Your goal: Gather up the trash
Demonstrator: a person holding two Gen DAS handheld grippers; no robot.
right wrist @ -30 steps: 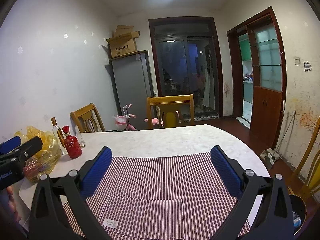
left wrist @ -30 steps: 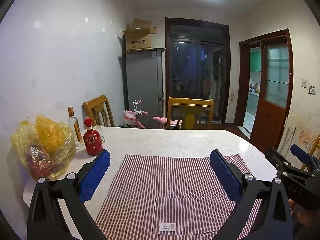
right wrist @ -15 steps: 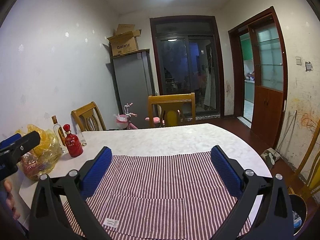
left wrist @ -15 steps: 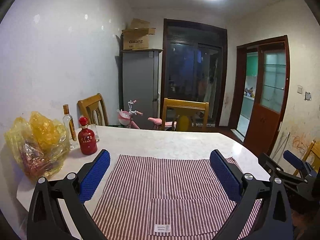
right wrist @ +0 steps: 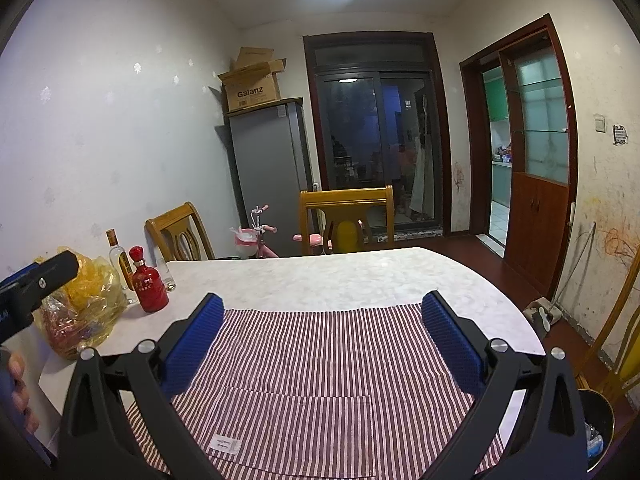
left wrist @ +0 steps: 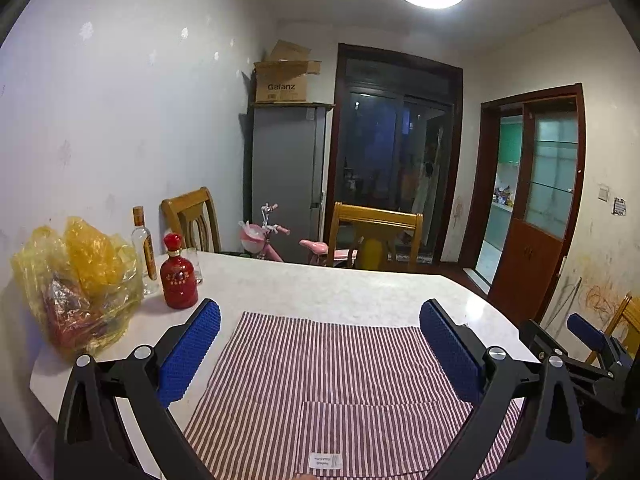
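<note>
Sitting at the far left of the surface (left wrist: 320, 284), the yellow bag (left wrist: 76, 280) of trash touches a clear bottle (left wrist: 144, 248), with a red bottle (left wrist: 179, 276) just beside it. Left gripper (left wrist: 320, 344) and right gripper (right wrist: 322, 336) hover spread wide, empty, over the striped cloth (left wrist: 320, 380) — a careless reach could topple the glass.

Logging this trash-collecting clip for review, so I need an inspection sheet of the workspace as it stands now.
Surface: pale marble-look table, striped cloth spread at its near edge.
Job's things: yellow plastic bag at the table's left end; dark bin on the floor to the right.
Clutter: red bottle, clear bottle, glass.
Grippers: left gripper and right gripper open, empty, above the cloth.
Cables: nothing seen.
Surroundings: wooden chairs, fridge, pink child's bike.
</note>
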